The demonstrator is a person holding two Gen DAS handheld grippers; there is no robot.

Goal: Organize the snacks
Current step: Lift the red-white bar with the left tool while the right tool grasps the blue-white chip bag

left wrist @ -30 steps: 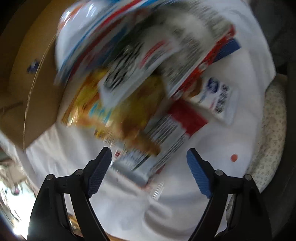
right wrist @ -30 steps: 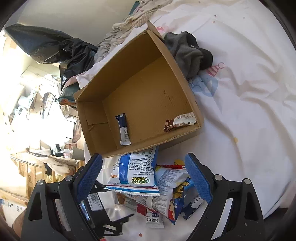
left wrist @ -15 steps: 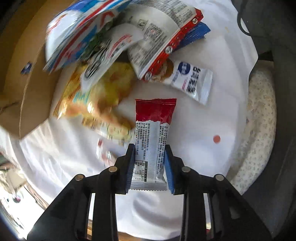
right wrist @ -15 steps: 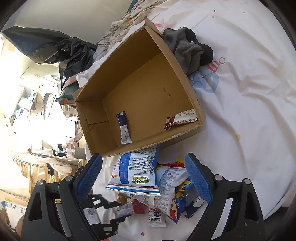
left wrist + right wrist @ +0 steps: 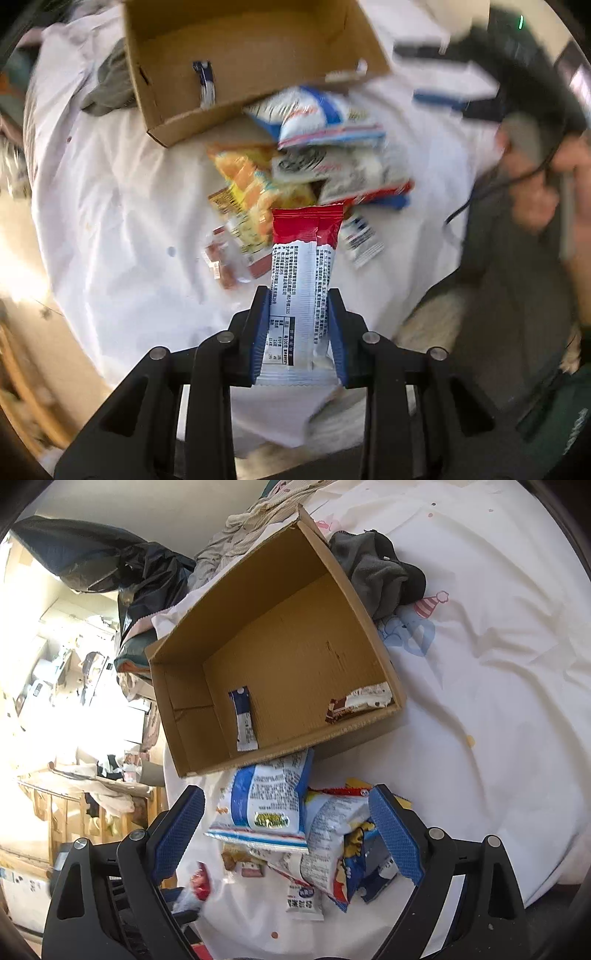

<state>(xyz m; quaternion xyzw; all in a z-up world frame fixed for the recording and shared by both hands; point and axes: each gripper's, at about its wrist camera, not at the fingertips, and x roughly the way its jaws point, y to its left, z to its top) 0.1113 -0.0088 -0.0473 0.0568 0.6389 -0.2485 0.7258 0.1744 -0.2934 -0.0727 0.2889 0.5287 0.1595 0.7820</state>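
The red-and-white foil snack bar wrapper [image 5: 303, 273] is clamped in the left hand-held gripper [image 5: 298, 325], above the white bedsheet [image 5: 122, 206]. Beyond lie the snack packets [image 5: 295, 823] and open brown cardboard box [image 5: 280, 653]. The right hand-held gripper [image 5: 286, 834] hangs wide open, empty.

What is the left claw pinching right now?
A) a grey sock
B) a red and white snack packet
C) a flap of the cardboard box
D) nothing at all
B: the left gripper is closed on the red and white snack packet, lifted clear of the pile.
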